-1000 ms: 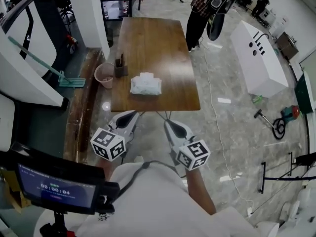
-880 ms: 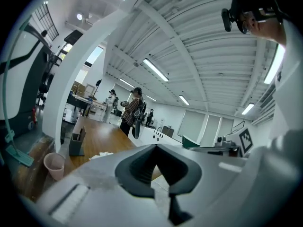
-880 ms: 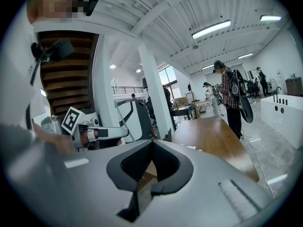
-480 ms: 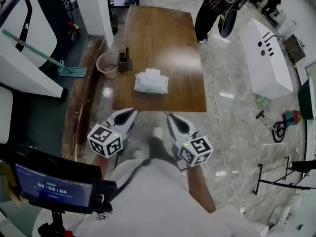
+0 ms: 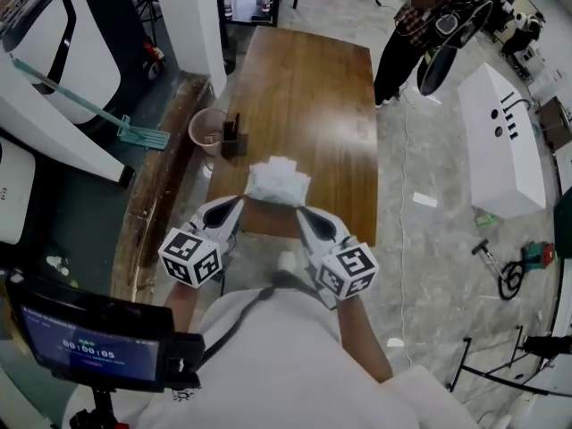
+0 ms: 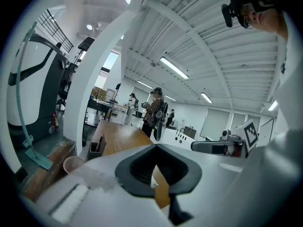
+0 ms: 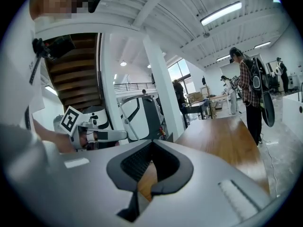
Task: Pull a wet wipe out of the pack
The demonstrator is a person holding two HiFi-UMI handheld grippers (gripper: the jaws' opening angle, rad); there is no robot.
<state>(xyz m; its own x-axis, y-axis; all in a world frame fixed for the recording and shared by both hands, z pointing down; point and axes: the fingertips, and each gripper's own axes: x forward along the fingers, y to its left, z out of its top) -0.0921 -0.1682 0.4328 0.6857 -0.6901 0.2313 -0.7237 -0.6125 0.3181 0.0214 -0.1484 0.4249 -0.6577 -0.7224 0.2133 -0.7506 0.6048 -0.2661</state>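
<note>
On wooden table [image 5: 313, 88], wipe pack [image 5: 277, 184], marble floor [image 5: 429, 239]

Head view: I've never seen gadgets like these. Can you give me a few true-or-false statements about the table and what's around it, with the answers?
1. The pack lies on the table. True.
2. The left gripper grips a wipe. False: its jaws are shut with nothing between them.
3. A dark box stands near the table's left edge. True.
4. The pink cup stands on the table. False: it stands beside the table, off its left edge.
5. Nobody else is around. False: a person stands by the table's far right corner.
</note>
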